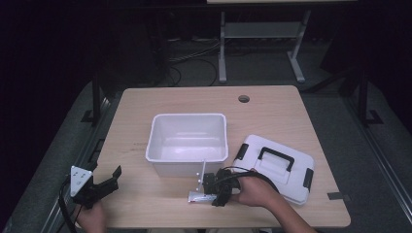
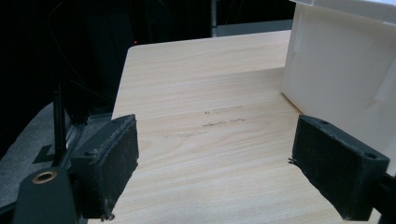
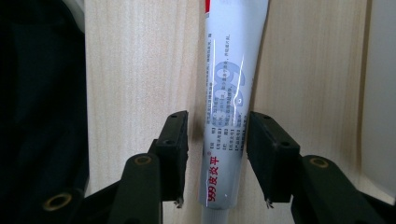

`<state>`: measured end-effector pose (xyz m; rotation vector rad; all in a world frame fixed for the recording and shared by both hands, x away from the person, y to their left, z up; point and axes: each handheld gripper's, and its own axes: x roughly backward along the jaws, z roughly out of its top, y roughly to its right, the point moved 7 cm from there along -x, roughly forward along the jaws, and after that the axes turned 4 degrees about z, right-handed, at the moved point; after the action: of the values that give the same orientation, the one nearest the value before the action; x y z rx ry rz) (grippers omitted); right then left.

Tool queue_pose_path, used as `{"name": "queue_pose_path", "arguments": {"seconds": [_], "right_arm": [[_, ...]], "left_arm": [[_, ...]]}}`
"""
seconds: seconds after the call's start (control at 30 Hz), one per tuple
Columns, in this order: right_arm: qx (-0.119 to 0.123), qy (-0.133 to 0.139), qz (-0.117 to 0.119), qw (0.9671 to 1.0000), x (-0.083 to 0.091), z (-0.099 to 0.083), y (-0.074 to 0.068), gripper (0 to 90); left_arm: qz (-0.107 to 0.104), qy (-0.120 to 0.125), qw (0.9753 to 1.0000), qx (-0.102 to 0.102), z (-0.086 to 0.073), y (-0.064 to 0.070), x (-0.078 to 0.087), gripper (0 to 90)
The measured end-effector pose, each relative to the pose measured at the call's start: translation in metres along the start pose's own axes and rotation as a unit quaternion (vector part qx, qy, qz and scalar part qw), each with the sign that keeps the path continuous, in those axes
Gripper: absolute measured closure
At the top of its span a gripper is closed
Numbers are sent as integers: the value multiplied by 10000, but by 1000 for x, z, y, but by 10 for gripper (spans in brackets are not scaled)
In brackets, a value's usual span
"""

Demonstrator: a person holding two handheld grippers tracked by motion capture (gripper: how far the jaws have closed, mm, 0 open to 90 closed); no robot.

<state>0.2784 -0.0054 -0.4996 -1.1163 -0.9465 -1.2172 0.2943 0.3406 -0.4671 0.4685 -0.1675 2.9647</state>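
Tube [image 3: 229, 93]: lies flat on your table [image 1: 145, 204], just before the white bin [image 1: 187, 143].
Right gripper [image 3: 217, 154]: your jaws straddle it, narrowly parted, not yet pinching.
Left gripper [image 2: 215, 163]: wide apart, holding nothing.

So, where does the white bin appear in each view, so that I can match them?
High view: the white bin stands open at the middle of the table.
Left gripper view: its side wall is at the upper right.
Right gripper view: a pale strip along the right edge, probably its wall.
Shared landmark: the light wooden table.
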Motion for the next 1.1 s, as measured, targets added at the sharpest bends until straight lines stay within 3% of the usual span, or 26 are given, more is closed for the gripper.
{"name": "queue_pose_path", "arguments": {"seconds": [0.57,1.1], "right_arm": [[101,-74,-36,9999,-5,4,2,677],[107,-119,-51,9999,-5,4,1,679]], "left_arm": [[-9,-1,10000,20,0,0,0,138],[-23,4,10000,45,0,0,0,138]]}}
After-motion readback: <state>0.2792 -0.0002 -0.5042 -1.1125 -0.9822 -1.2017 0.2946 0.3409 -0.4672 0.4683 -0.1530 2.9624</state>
